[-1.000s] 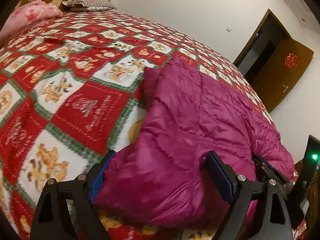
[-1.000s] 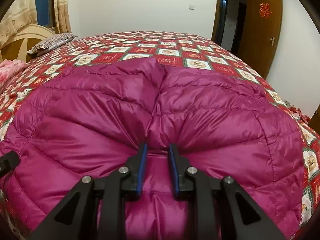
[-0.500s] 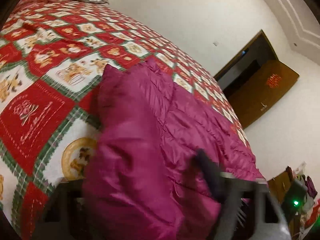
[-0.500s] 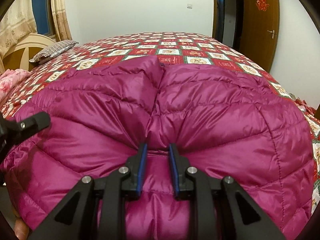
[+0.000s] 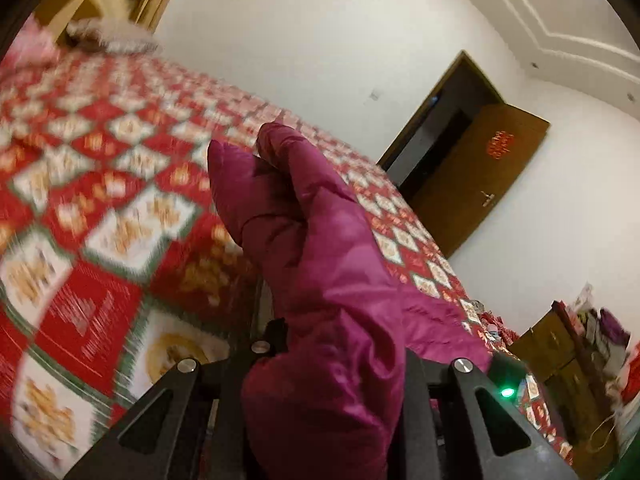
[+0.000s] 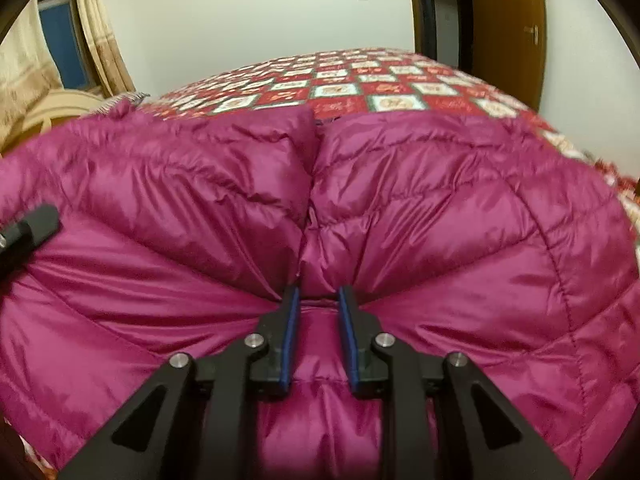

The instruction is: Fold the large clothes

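A magenta quilted down jacket (image 6: 440,220) lies spread on a bed with a red, white and green patchwork bedspread (image 5: 100,200). My left gripper (image 5: 340,344) is closing its jaws on a bunched corner of the jacket (image 5: 320,240), held raised above the bed; the fabric hides the fingertips. My right gripper (image 6: 318,300) is shut on a fold of the jacket near its middle seam, blue pads pressing the cloth. A black part of the left gripper shows at the left edge of the right wrist view.
A striped pillow (image 5: 116,38) and a pink bundle (image 5: 32,46) lie at the bed's head by a wooden headboard. A brown door (image 5: 480,184) stands open in the white wall beyond the bed. Cluttered furniture (image 5: 580,340) stands at the right.
The left gripper's jaws closed from wide apart onto the jacket's corner and lifted it off the bedspread. The right gripper kept its grip, rolling slightly.
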